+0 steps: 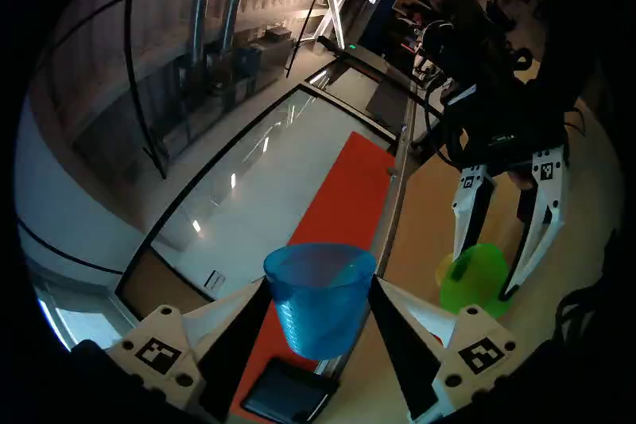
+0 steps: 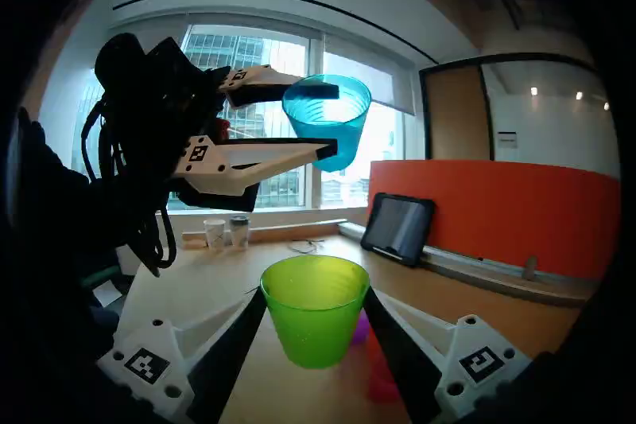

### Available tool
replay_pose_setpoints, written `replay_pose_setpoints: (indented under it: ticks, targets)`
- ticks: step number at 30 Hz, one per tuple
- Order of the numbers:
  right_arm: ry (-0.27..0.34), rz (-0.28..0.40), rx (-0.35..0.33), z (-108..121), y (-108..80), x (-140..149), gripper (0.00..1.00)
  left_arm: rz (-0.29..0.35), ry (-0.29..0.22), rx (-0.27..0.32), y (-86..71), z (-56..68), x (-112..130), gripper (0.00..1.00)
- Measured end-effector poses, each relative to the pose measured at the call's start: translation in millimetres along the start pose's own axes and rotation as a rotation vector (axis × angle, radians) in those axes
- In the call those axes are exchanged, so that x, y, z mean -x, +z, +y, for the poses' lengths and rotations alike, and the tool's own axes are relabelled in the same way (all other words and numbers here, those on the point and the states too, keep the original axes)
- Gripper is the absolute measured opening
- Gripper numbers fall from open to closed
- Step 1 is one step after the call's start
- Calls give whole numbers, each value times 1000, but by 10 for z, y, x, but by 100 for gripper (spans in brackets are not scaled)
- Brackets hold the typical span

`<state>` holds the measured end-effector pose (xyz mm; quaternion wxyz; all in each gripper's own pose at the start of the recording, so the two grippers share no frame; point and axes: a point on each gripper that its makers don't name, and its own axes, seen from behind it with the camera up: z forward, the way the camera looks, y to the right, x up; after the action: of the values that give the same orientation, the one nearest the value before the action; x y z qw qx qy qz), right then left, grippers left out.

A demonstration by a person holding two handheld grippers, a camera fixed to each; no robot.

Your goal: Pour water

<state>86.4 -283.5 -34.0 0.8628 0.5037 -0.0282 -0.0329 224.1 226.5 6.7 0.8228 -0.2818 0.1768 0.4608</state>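
both jaws are closed on cups. the left gripper (image 1: 319,290) clamps a translucent blue cup (image 1: 319,301) between its two fingers, high above the wooden desk (image 2: 207,281). the right gripper (image 2: 316,309) squeezes a green cup (image 2: 316,320) low over the same desk; whether its base touches the desk is unclear. in the right gripper view the blue cup looks roughly upright. water in either cup cannot be made out. a dark tablet (image 2: 397,227) leans at the desk's back edge, and two small paper cups (image 2: 226,231) stand far back on the desk.
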Motion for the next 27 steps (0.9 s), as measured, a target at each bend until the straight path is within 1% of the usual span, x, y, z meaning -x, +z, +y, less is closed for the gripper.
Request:
replay_pose_setpoints:
  ticks: [8,17,27]
  targets:
    - [-2,0,1,15,-12,-7,91,-2,52,-2,7,9,-30,85]
    - [-7,-1,2,21,-3,-28,91,0,100,-9,23,-15,-76,85]
    - [-12,1,2,36,2,-49,91,-4,145,-18,2,-85,-78,85]
